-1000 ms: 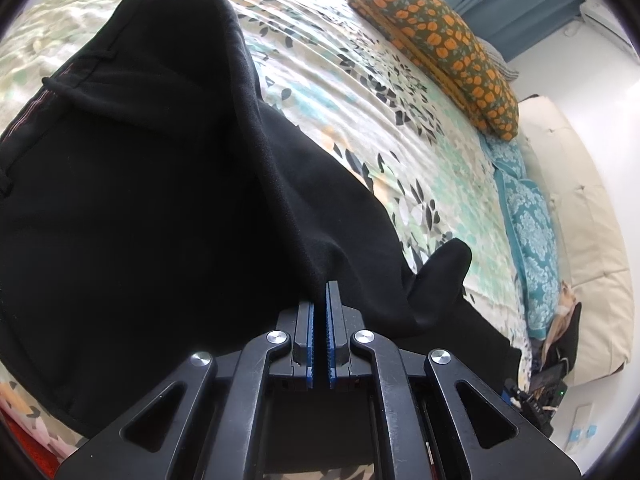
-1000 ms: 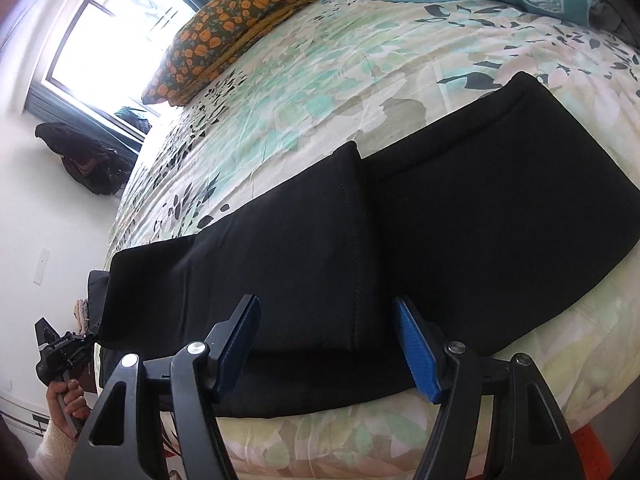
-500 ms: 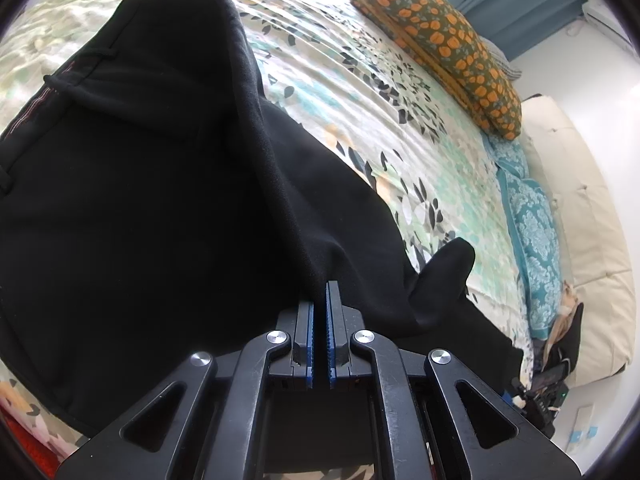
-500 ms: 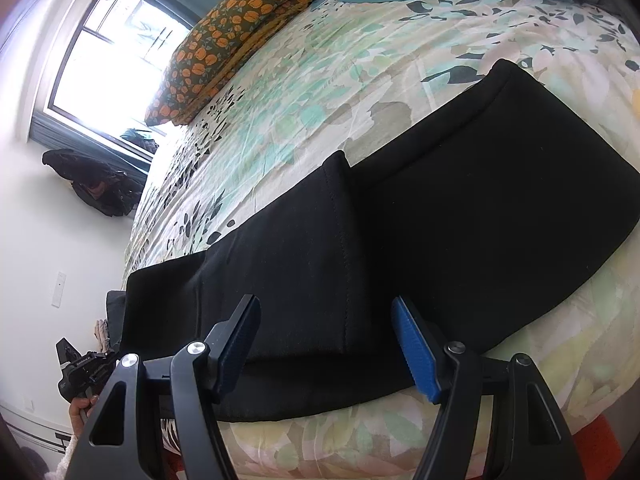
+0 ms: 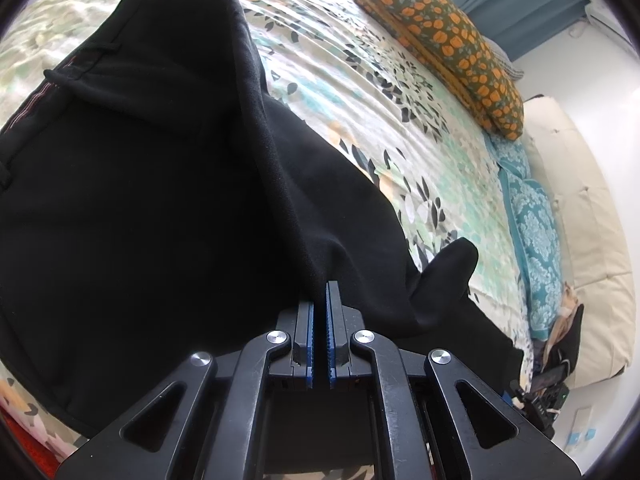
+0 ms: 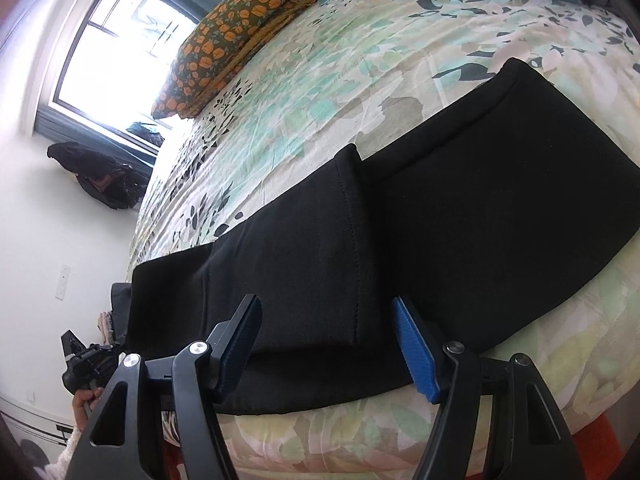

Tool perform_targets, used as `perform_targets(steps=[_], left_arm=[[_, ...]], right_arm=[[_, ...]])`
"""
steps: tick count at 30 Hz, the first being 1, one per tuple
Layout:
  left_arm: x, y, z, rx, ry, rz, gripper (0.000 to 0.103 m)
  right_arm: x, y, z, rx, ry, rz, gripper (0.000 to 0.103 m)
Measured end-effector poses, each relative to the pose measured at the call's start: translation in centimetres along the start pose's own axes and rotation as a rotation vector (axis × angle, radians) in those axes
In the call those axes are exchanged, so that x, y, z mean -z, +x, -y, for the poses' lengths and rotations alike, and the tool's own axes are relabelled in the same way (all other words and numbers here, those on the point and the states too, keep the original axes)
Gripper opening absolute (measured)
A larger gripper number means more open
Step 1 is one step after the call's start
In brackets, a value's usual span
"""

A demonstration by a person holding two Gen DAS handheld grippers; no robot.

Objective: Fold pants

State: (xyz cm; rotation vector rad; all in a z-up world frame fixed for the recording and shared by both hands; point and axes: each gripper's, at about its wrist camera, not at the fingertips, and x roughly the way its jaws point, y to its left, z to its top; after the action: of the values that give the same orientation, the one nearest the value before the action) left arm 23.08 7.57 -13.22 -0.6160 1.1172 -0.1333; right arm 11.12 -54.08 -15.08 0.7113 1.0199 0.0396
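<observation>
left wrist: close over pants (image 5: 140, 200), facing headboard | right wrist: low at bed (image 6: 320, 80) edge | shared: both

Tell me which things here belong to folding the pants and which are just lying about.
Belongs to the job:
black pants
left tool, clamped on the pants
right tool, open over them

Just lying about:
orange floral pillow
teal pillow
dark clothing below the window

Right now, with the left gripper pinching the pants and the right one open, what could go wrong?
1. The left gripper is shut on only a thin fold of the black pants; a quick pull could slip it free.
2. The right gripper is open and holds nothing, so the folded cuff could drag out of line.
3. The pants lie near the bed edge and could slide off.
</observation>
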Motion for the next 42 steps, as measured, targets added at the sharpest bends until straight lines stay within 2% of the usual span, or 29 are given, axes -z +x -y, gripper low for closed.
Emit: perform_targets(steps=[3,4,6,7,8,15,42], left_arm=[[0.0,0.0,0.1,0.000,0.000,0.000,0.003],[0.0,0.0,0.1,-0.001,0.000,0.000,0.003],[0.0,0.0,0.1,-0.003,-0.001,0.000,0.003],[0.0,0.0,0.1,-0.004,-0.001,0.000,0.003],[0.1,-0.1,0.1,-0.005,0.000,0.001,0.003],[0.1,-0.1,0.1,-0.006,-0.001,0.001,0.003],[0.3,0.5,0.2,-0.020,-0.008,-0.008,0.003]], right_arm=[[0.0,0.4,0.1,0.016,0.000,-0.011,0.067],[0.0,0.5,0.2,0.029,-0.005,-0.016,0.064],[0.0,0.6,0.2,0.073,-0.023,-0.028,0.049],[0.0,0.7,0.3,0.079,-0.021,-0.032,0.029],[0.0,0.8,0.5,0.077,-0.016,-0.034,0.020],[-0.2,-0.5,0.3,0.074,-0.027,0.022,0.016],[-0.2,-0.5,0.5,0.066,-0.019,0.020,0.016]])
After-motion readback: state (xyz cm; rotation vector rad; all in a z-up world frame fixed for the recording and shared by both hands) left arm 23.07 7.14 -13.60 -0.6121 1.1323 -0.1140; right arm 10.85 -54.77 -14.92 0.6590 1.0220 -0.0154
